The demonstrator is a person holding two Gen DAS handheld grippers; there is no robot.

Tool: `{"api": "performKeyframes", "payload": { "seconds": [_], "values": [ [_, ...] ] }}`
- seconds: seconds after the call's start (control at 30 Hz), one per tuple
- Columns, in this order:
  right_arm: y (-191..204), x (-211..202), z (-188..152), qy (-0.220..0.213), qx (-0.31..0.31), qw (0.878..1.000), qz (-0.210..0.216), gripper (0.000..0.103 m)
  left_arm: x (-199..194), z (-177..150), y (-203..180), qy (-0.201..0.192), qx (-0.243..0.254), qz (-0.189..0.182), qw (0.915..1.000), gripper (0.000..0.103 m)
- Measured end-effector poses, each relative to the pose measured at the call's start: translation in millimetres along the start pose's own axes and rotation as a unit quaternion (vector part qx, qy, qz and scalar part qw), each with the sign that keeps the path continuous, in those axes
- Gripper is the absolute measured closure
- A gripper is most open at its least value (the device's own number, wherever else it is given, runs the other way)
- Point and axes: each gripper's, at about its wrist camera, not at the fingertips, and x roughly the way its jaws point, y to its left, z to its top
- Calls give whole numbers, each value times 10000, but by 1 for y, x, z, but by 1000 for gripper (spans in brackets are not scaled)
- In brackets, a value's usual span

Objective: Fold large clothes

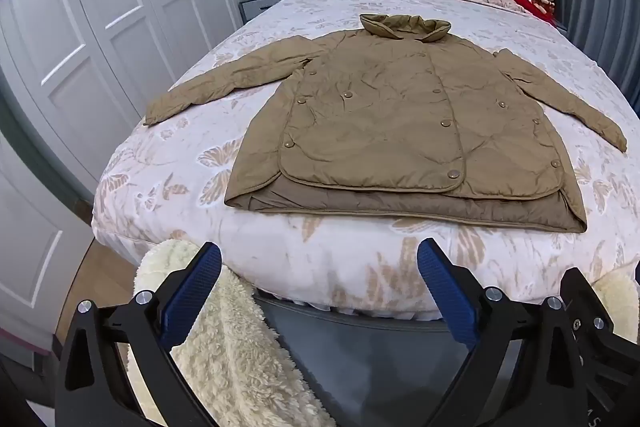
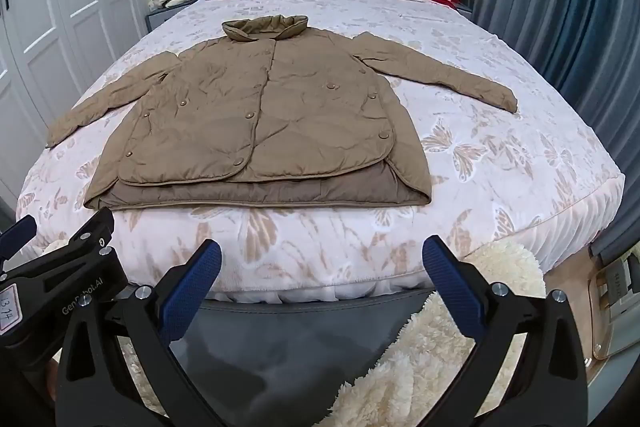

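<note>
The left hand-held gripper (image 1: 319, 259) hangs at the foot of the bed (image 1: 168, 163) with its blue pads spread wide and nothing between them; the right hand-held gripper (image 2: 322, 259) does the same just beside it, jaws equally wide and empty. Both tilt down toward the mattress edge, well short of the garment.

The tan quilted jacket (image 1: 400, 123) lies flat on the floral bedspread, front up and snapped closed, collar toward the headboard and hem toward the grippers. Its two sleeves are stretched out to either side, the left sleeve (image 1: 208, 87) reaching toward the wardrobe side and the right sleeve (image 2: 444, 75) toward the curtain side. The back panel shows below the front hem as a darker band.

The jacket looks light and padded, soft rather than stiff, with a smooth shell that will likely slide between the pads unless a good fold of cloth is taken. It should bend easily along the quilting but spring back a little. The cuffs and the hem corners look like the best holds: edges are piped and thicker there. A sensible first move would be pinching each cuff and bringing the sleeves in across the chest.
</note>
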Motion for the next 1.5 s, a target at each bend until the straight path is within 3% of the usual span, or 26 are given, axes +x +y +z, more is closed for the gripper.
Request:
{"api": "performKeyframes", "payload": {
  "seconds": [1.5],
  "values": [
    [3, -1, 1, -25, -15, 10000, -19, 5, 2, 3, 3, 26, 10, 24, 10000, 8]
  ]
}}
